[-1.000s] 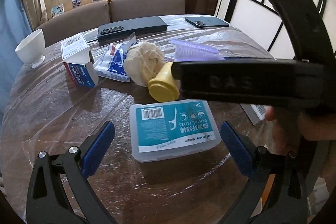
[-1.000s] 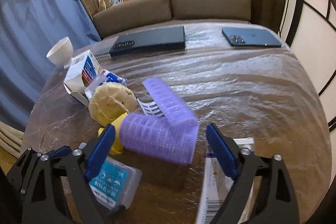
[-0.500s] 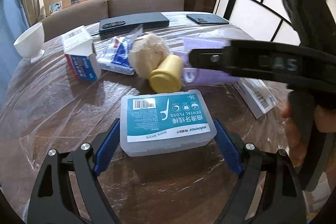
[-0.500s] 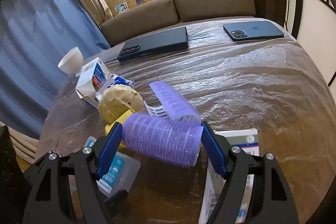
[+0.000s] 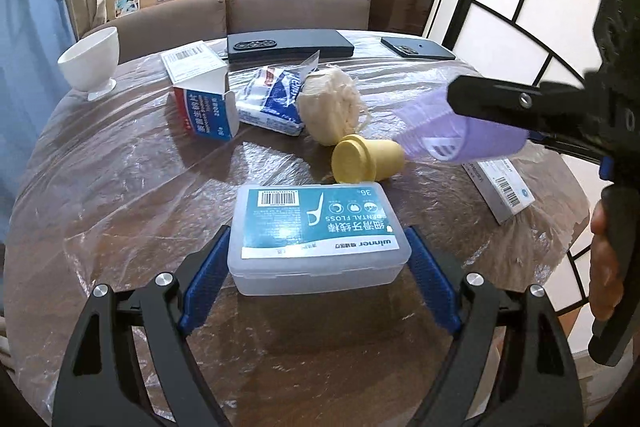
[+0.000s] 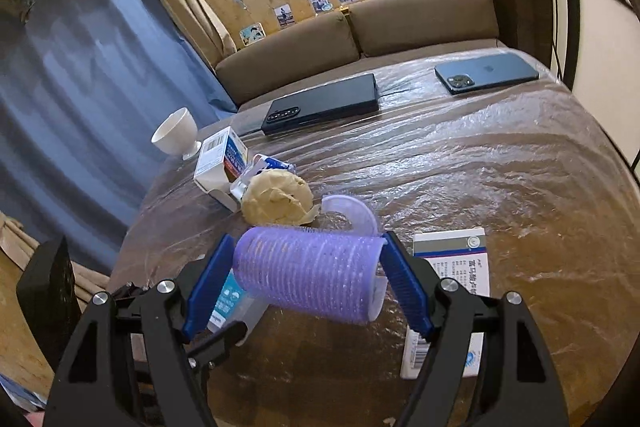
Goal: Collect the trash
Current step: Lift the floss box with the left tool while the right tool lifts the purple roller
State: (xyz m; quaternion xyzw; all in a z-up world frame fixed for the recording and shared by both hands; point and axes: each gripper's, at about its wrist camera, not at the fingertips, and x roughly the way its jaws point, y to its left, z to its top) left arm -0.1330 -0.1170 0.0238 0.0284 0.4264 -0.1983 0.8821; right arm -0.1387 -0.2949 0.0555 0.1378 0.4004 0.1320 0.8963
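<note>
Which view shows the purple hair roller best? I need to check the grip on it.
The right wrist view: the purple hair roller fills the right gripper, blue pads on both ends. The left wrist view shows it partly hidden behind that gripper's finger.

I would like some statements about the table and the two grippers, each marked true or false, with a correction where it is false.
1. The right gripper is closed on a purple hair roller. True.
2. The dental floss box sits between the blue pads of the left gripper. True.
3. The white footed cup lies tipped on its side. False: it stands upright near the table's edge.
4. The yellow stopper-shaped piece stands upright on its wide end. False: it lies on its side, just beyond the floss box.
5. Two dark phones lie flat at the far side of the table. True.
6. The small blue and white carton is sealed. False: its end flap hangs open.
</note>
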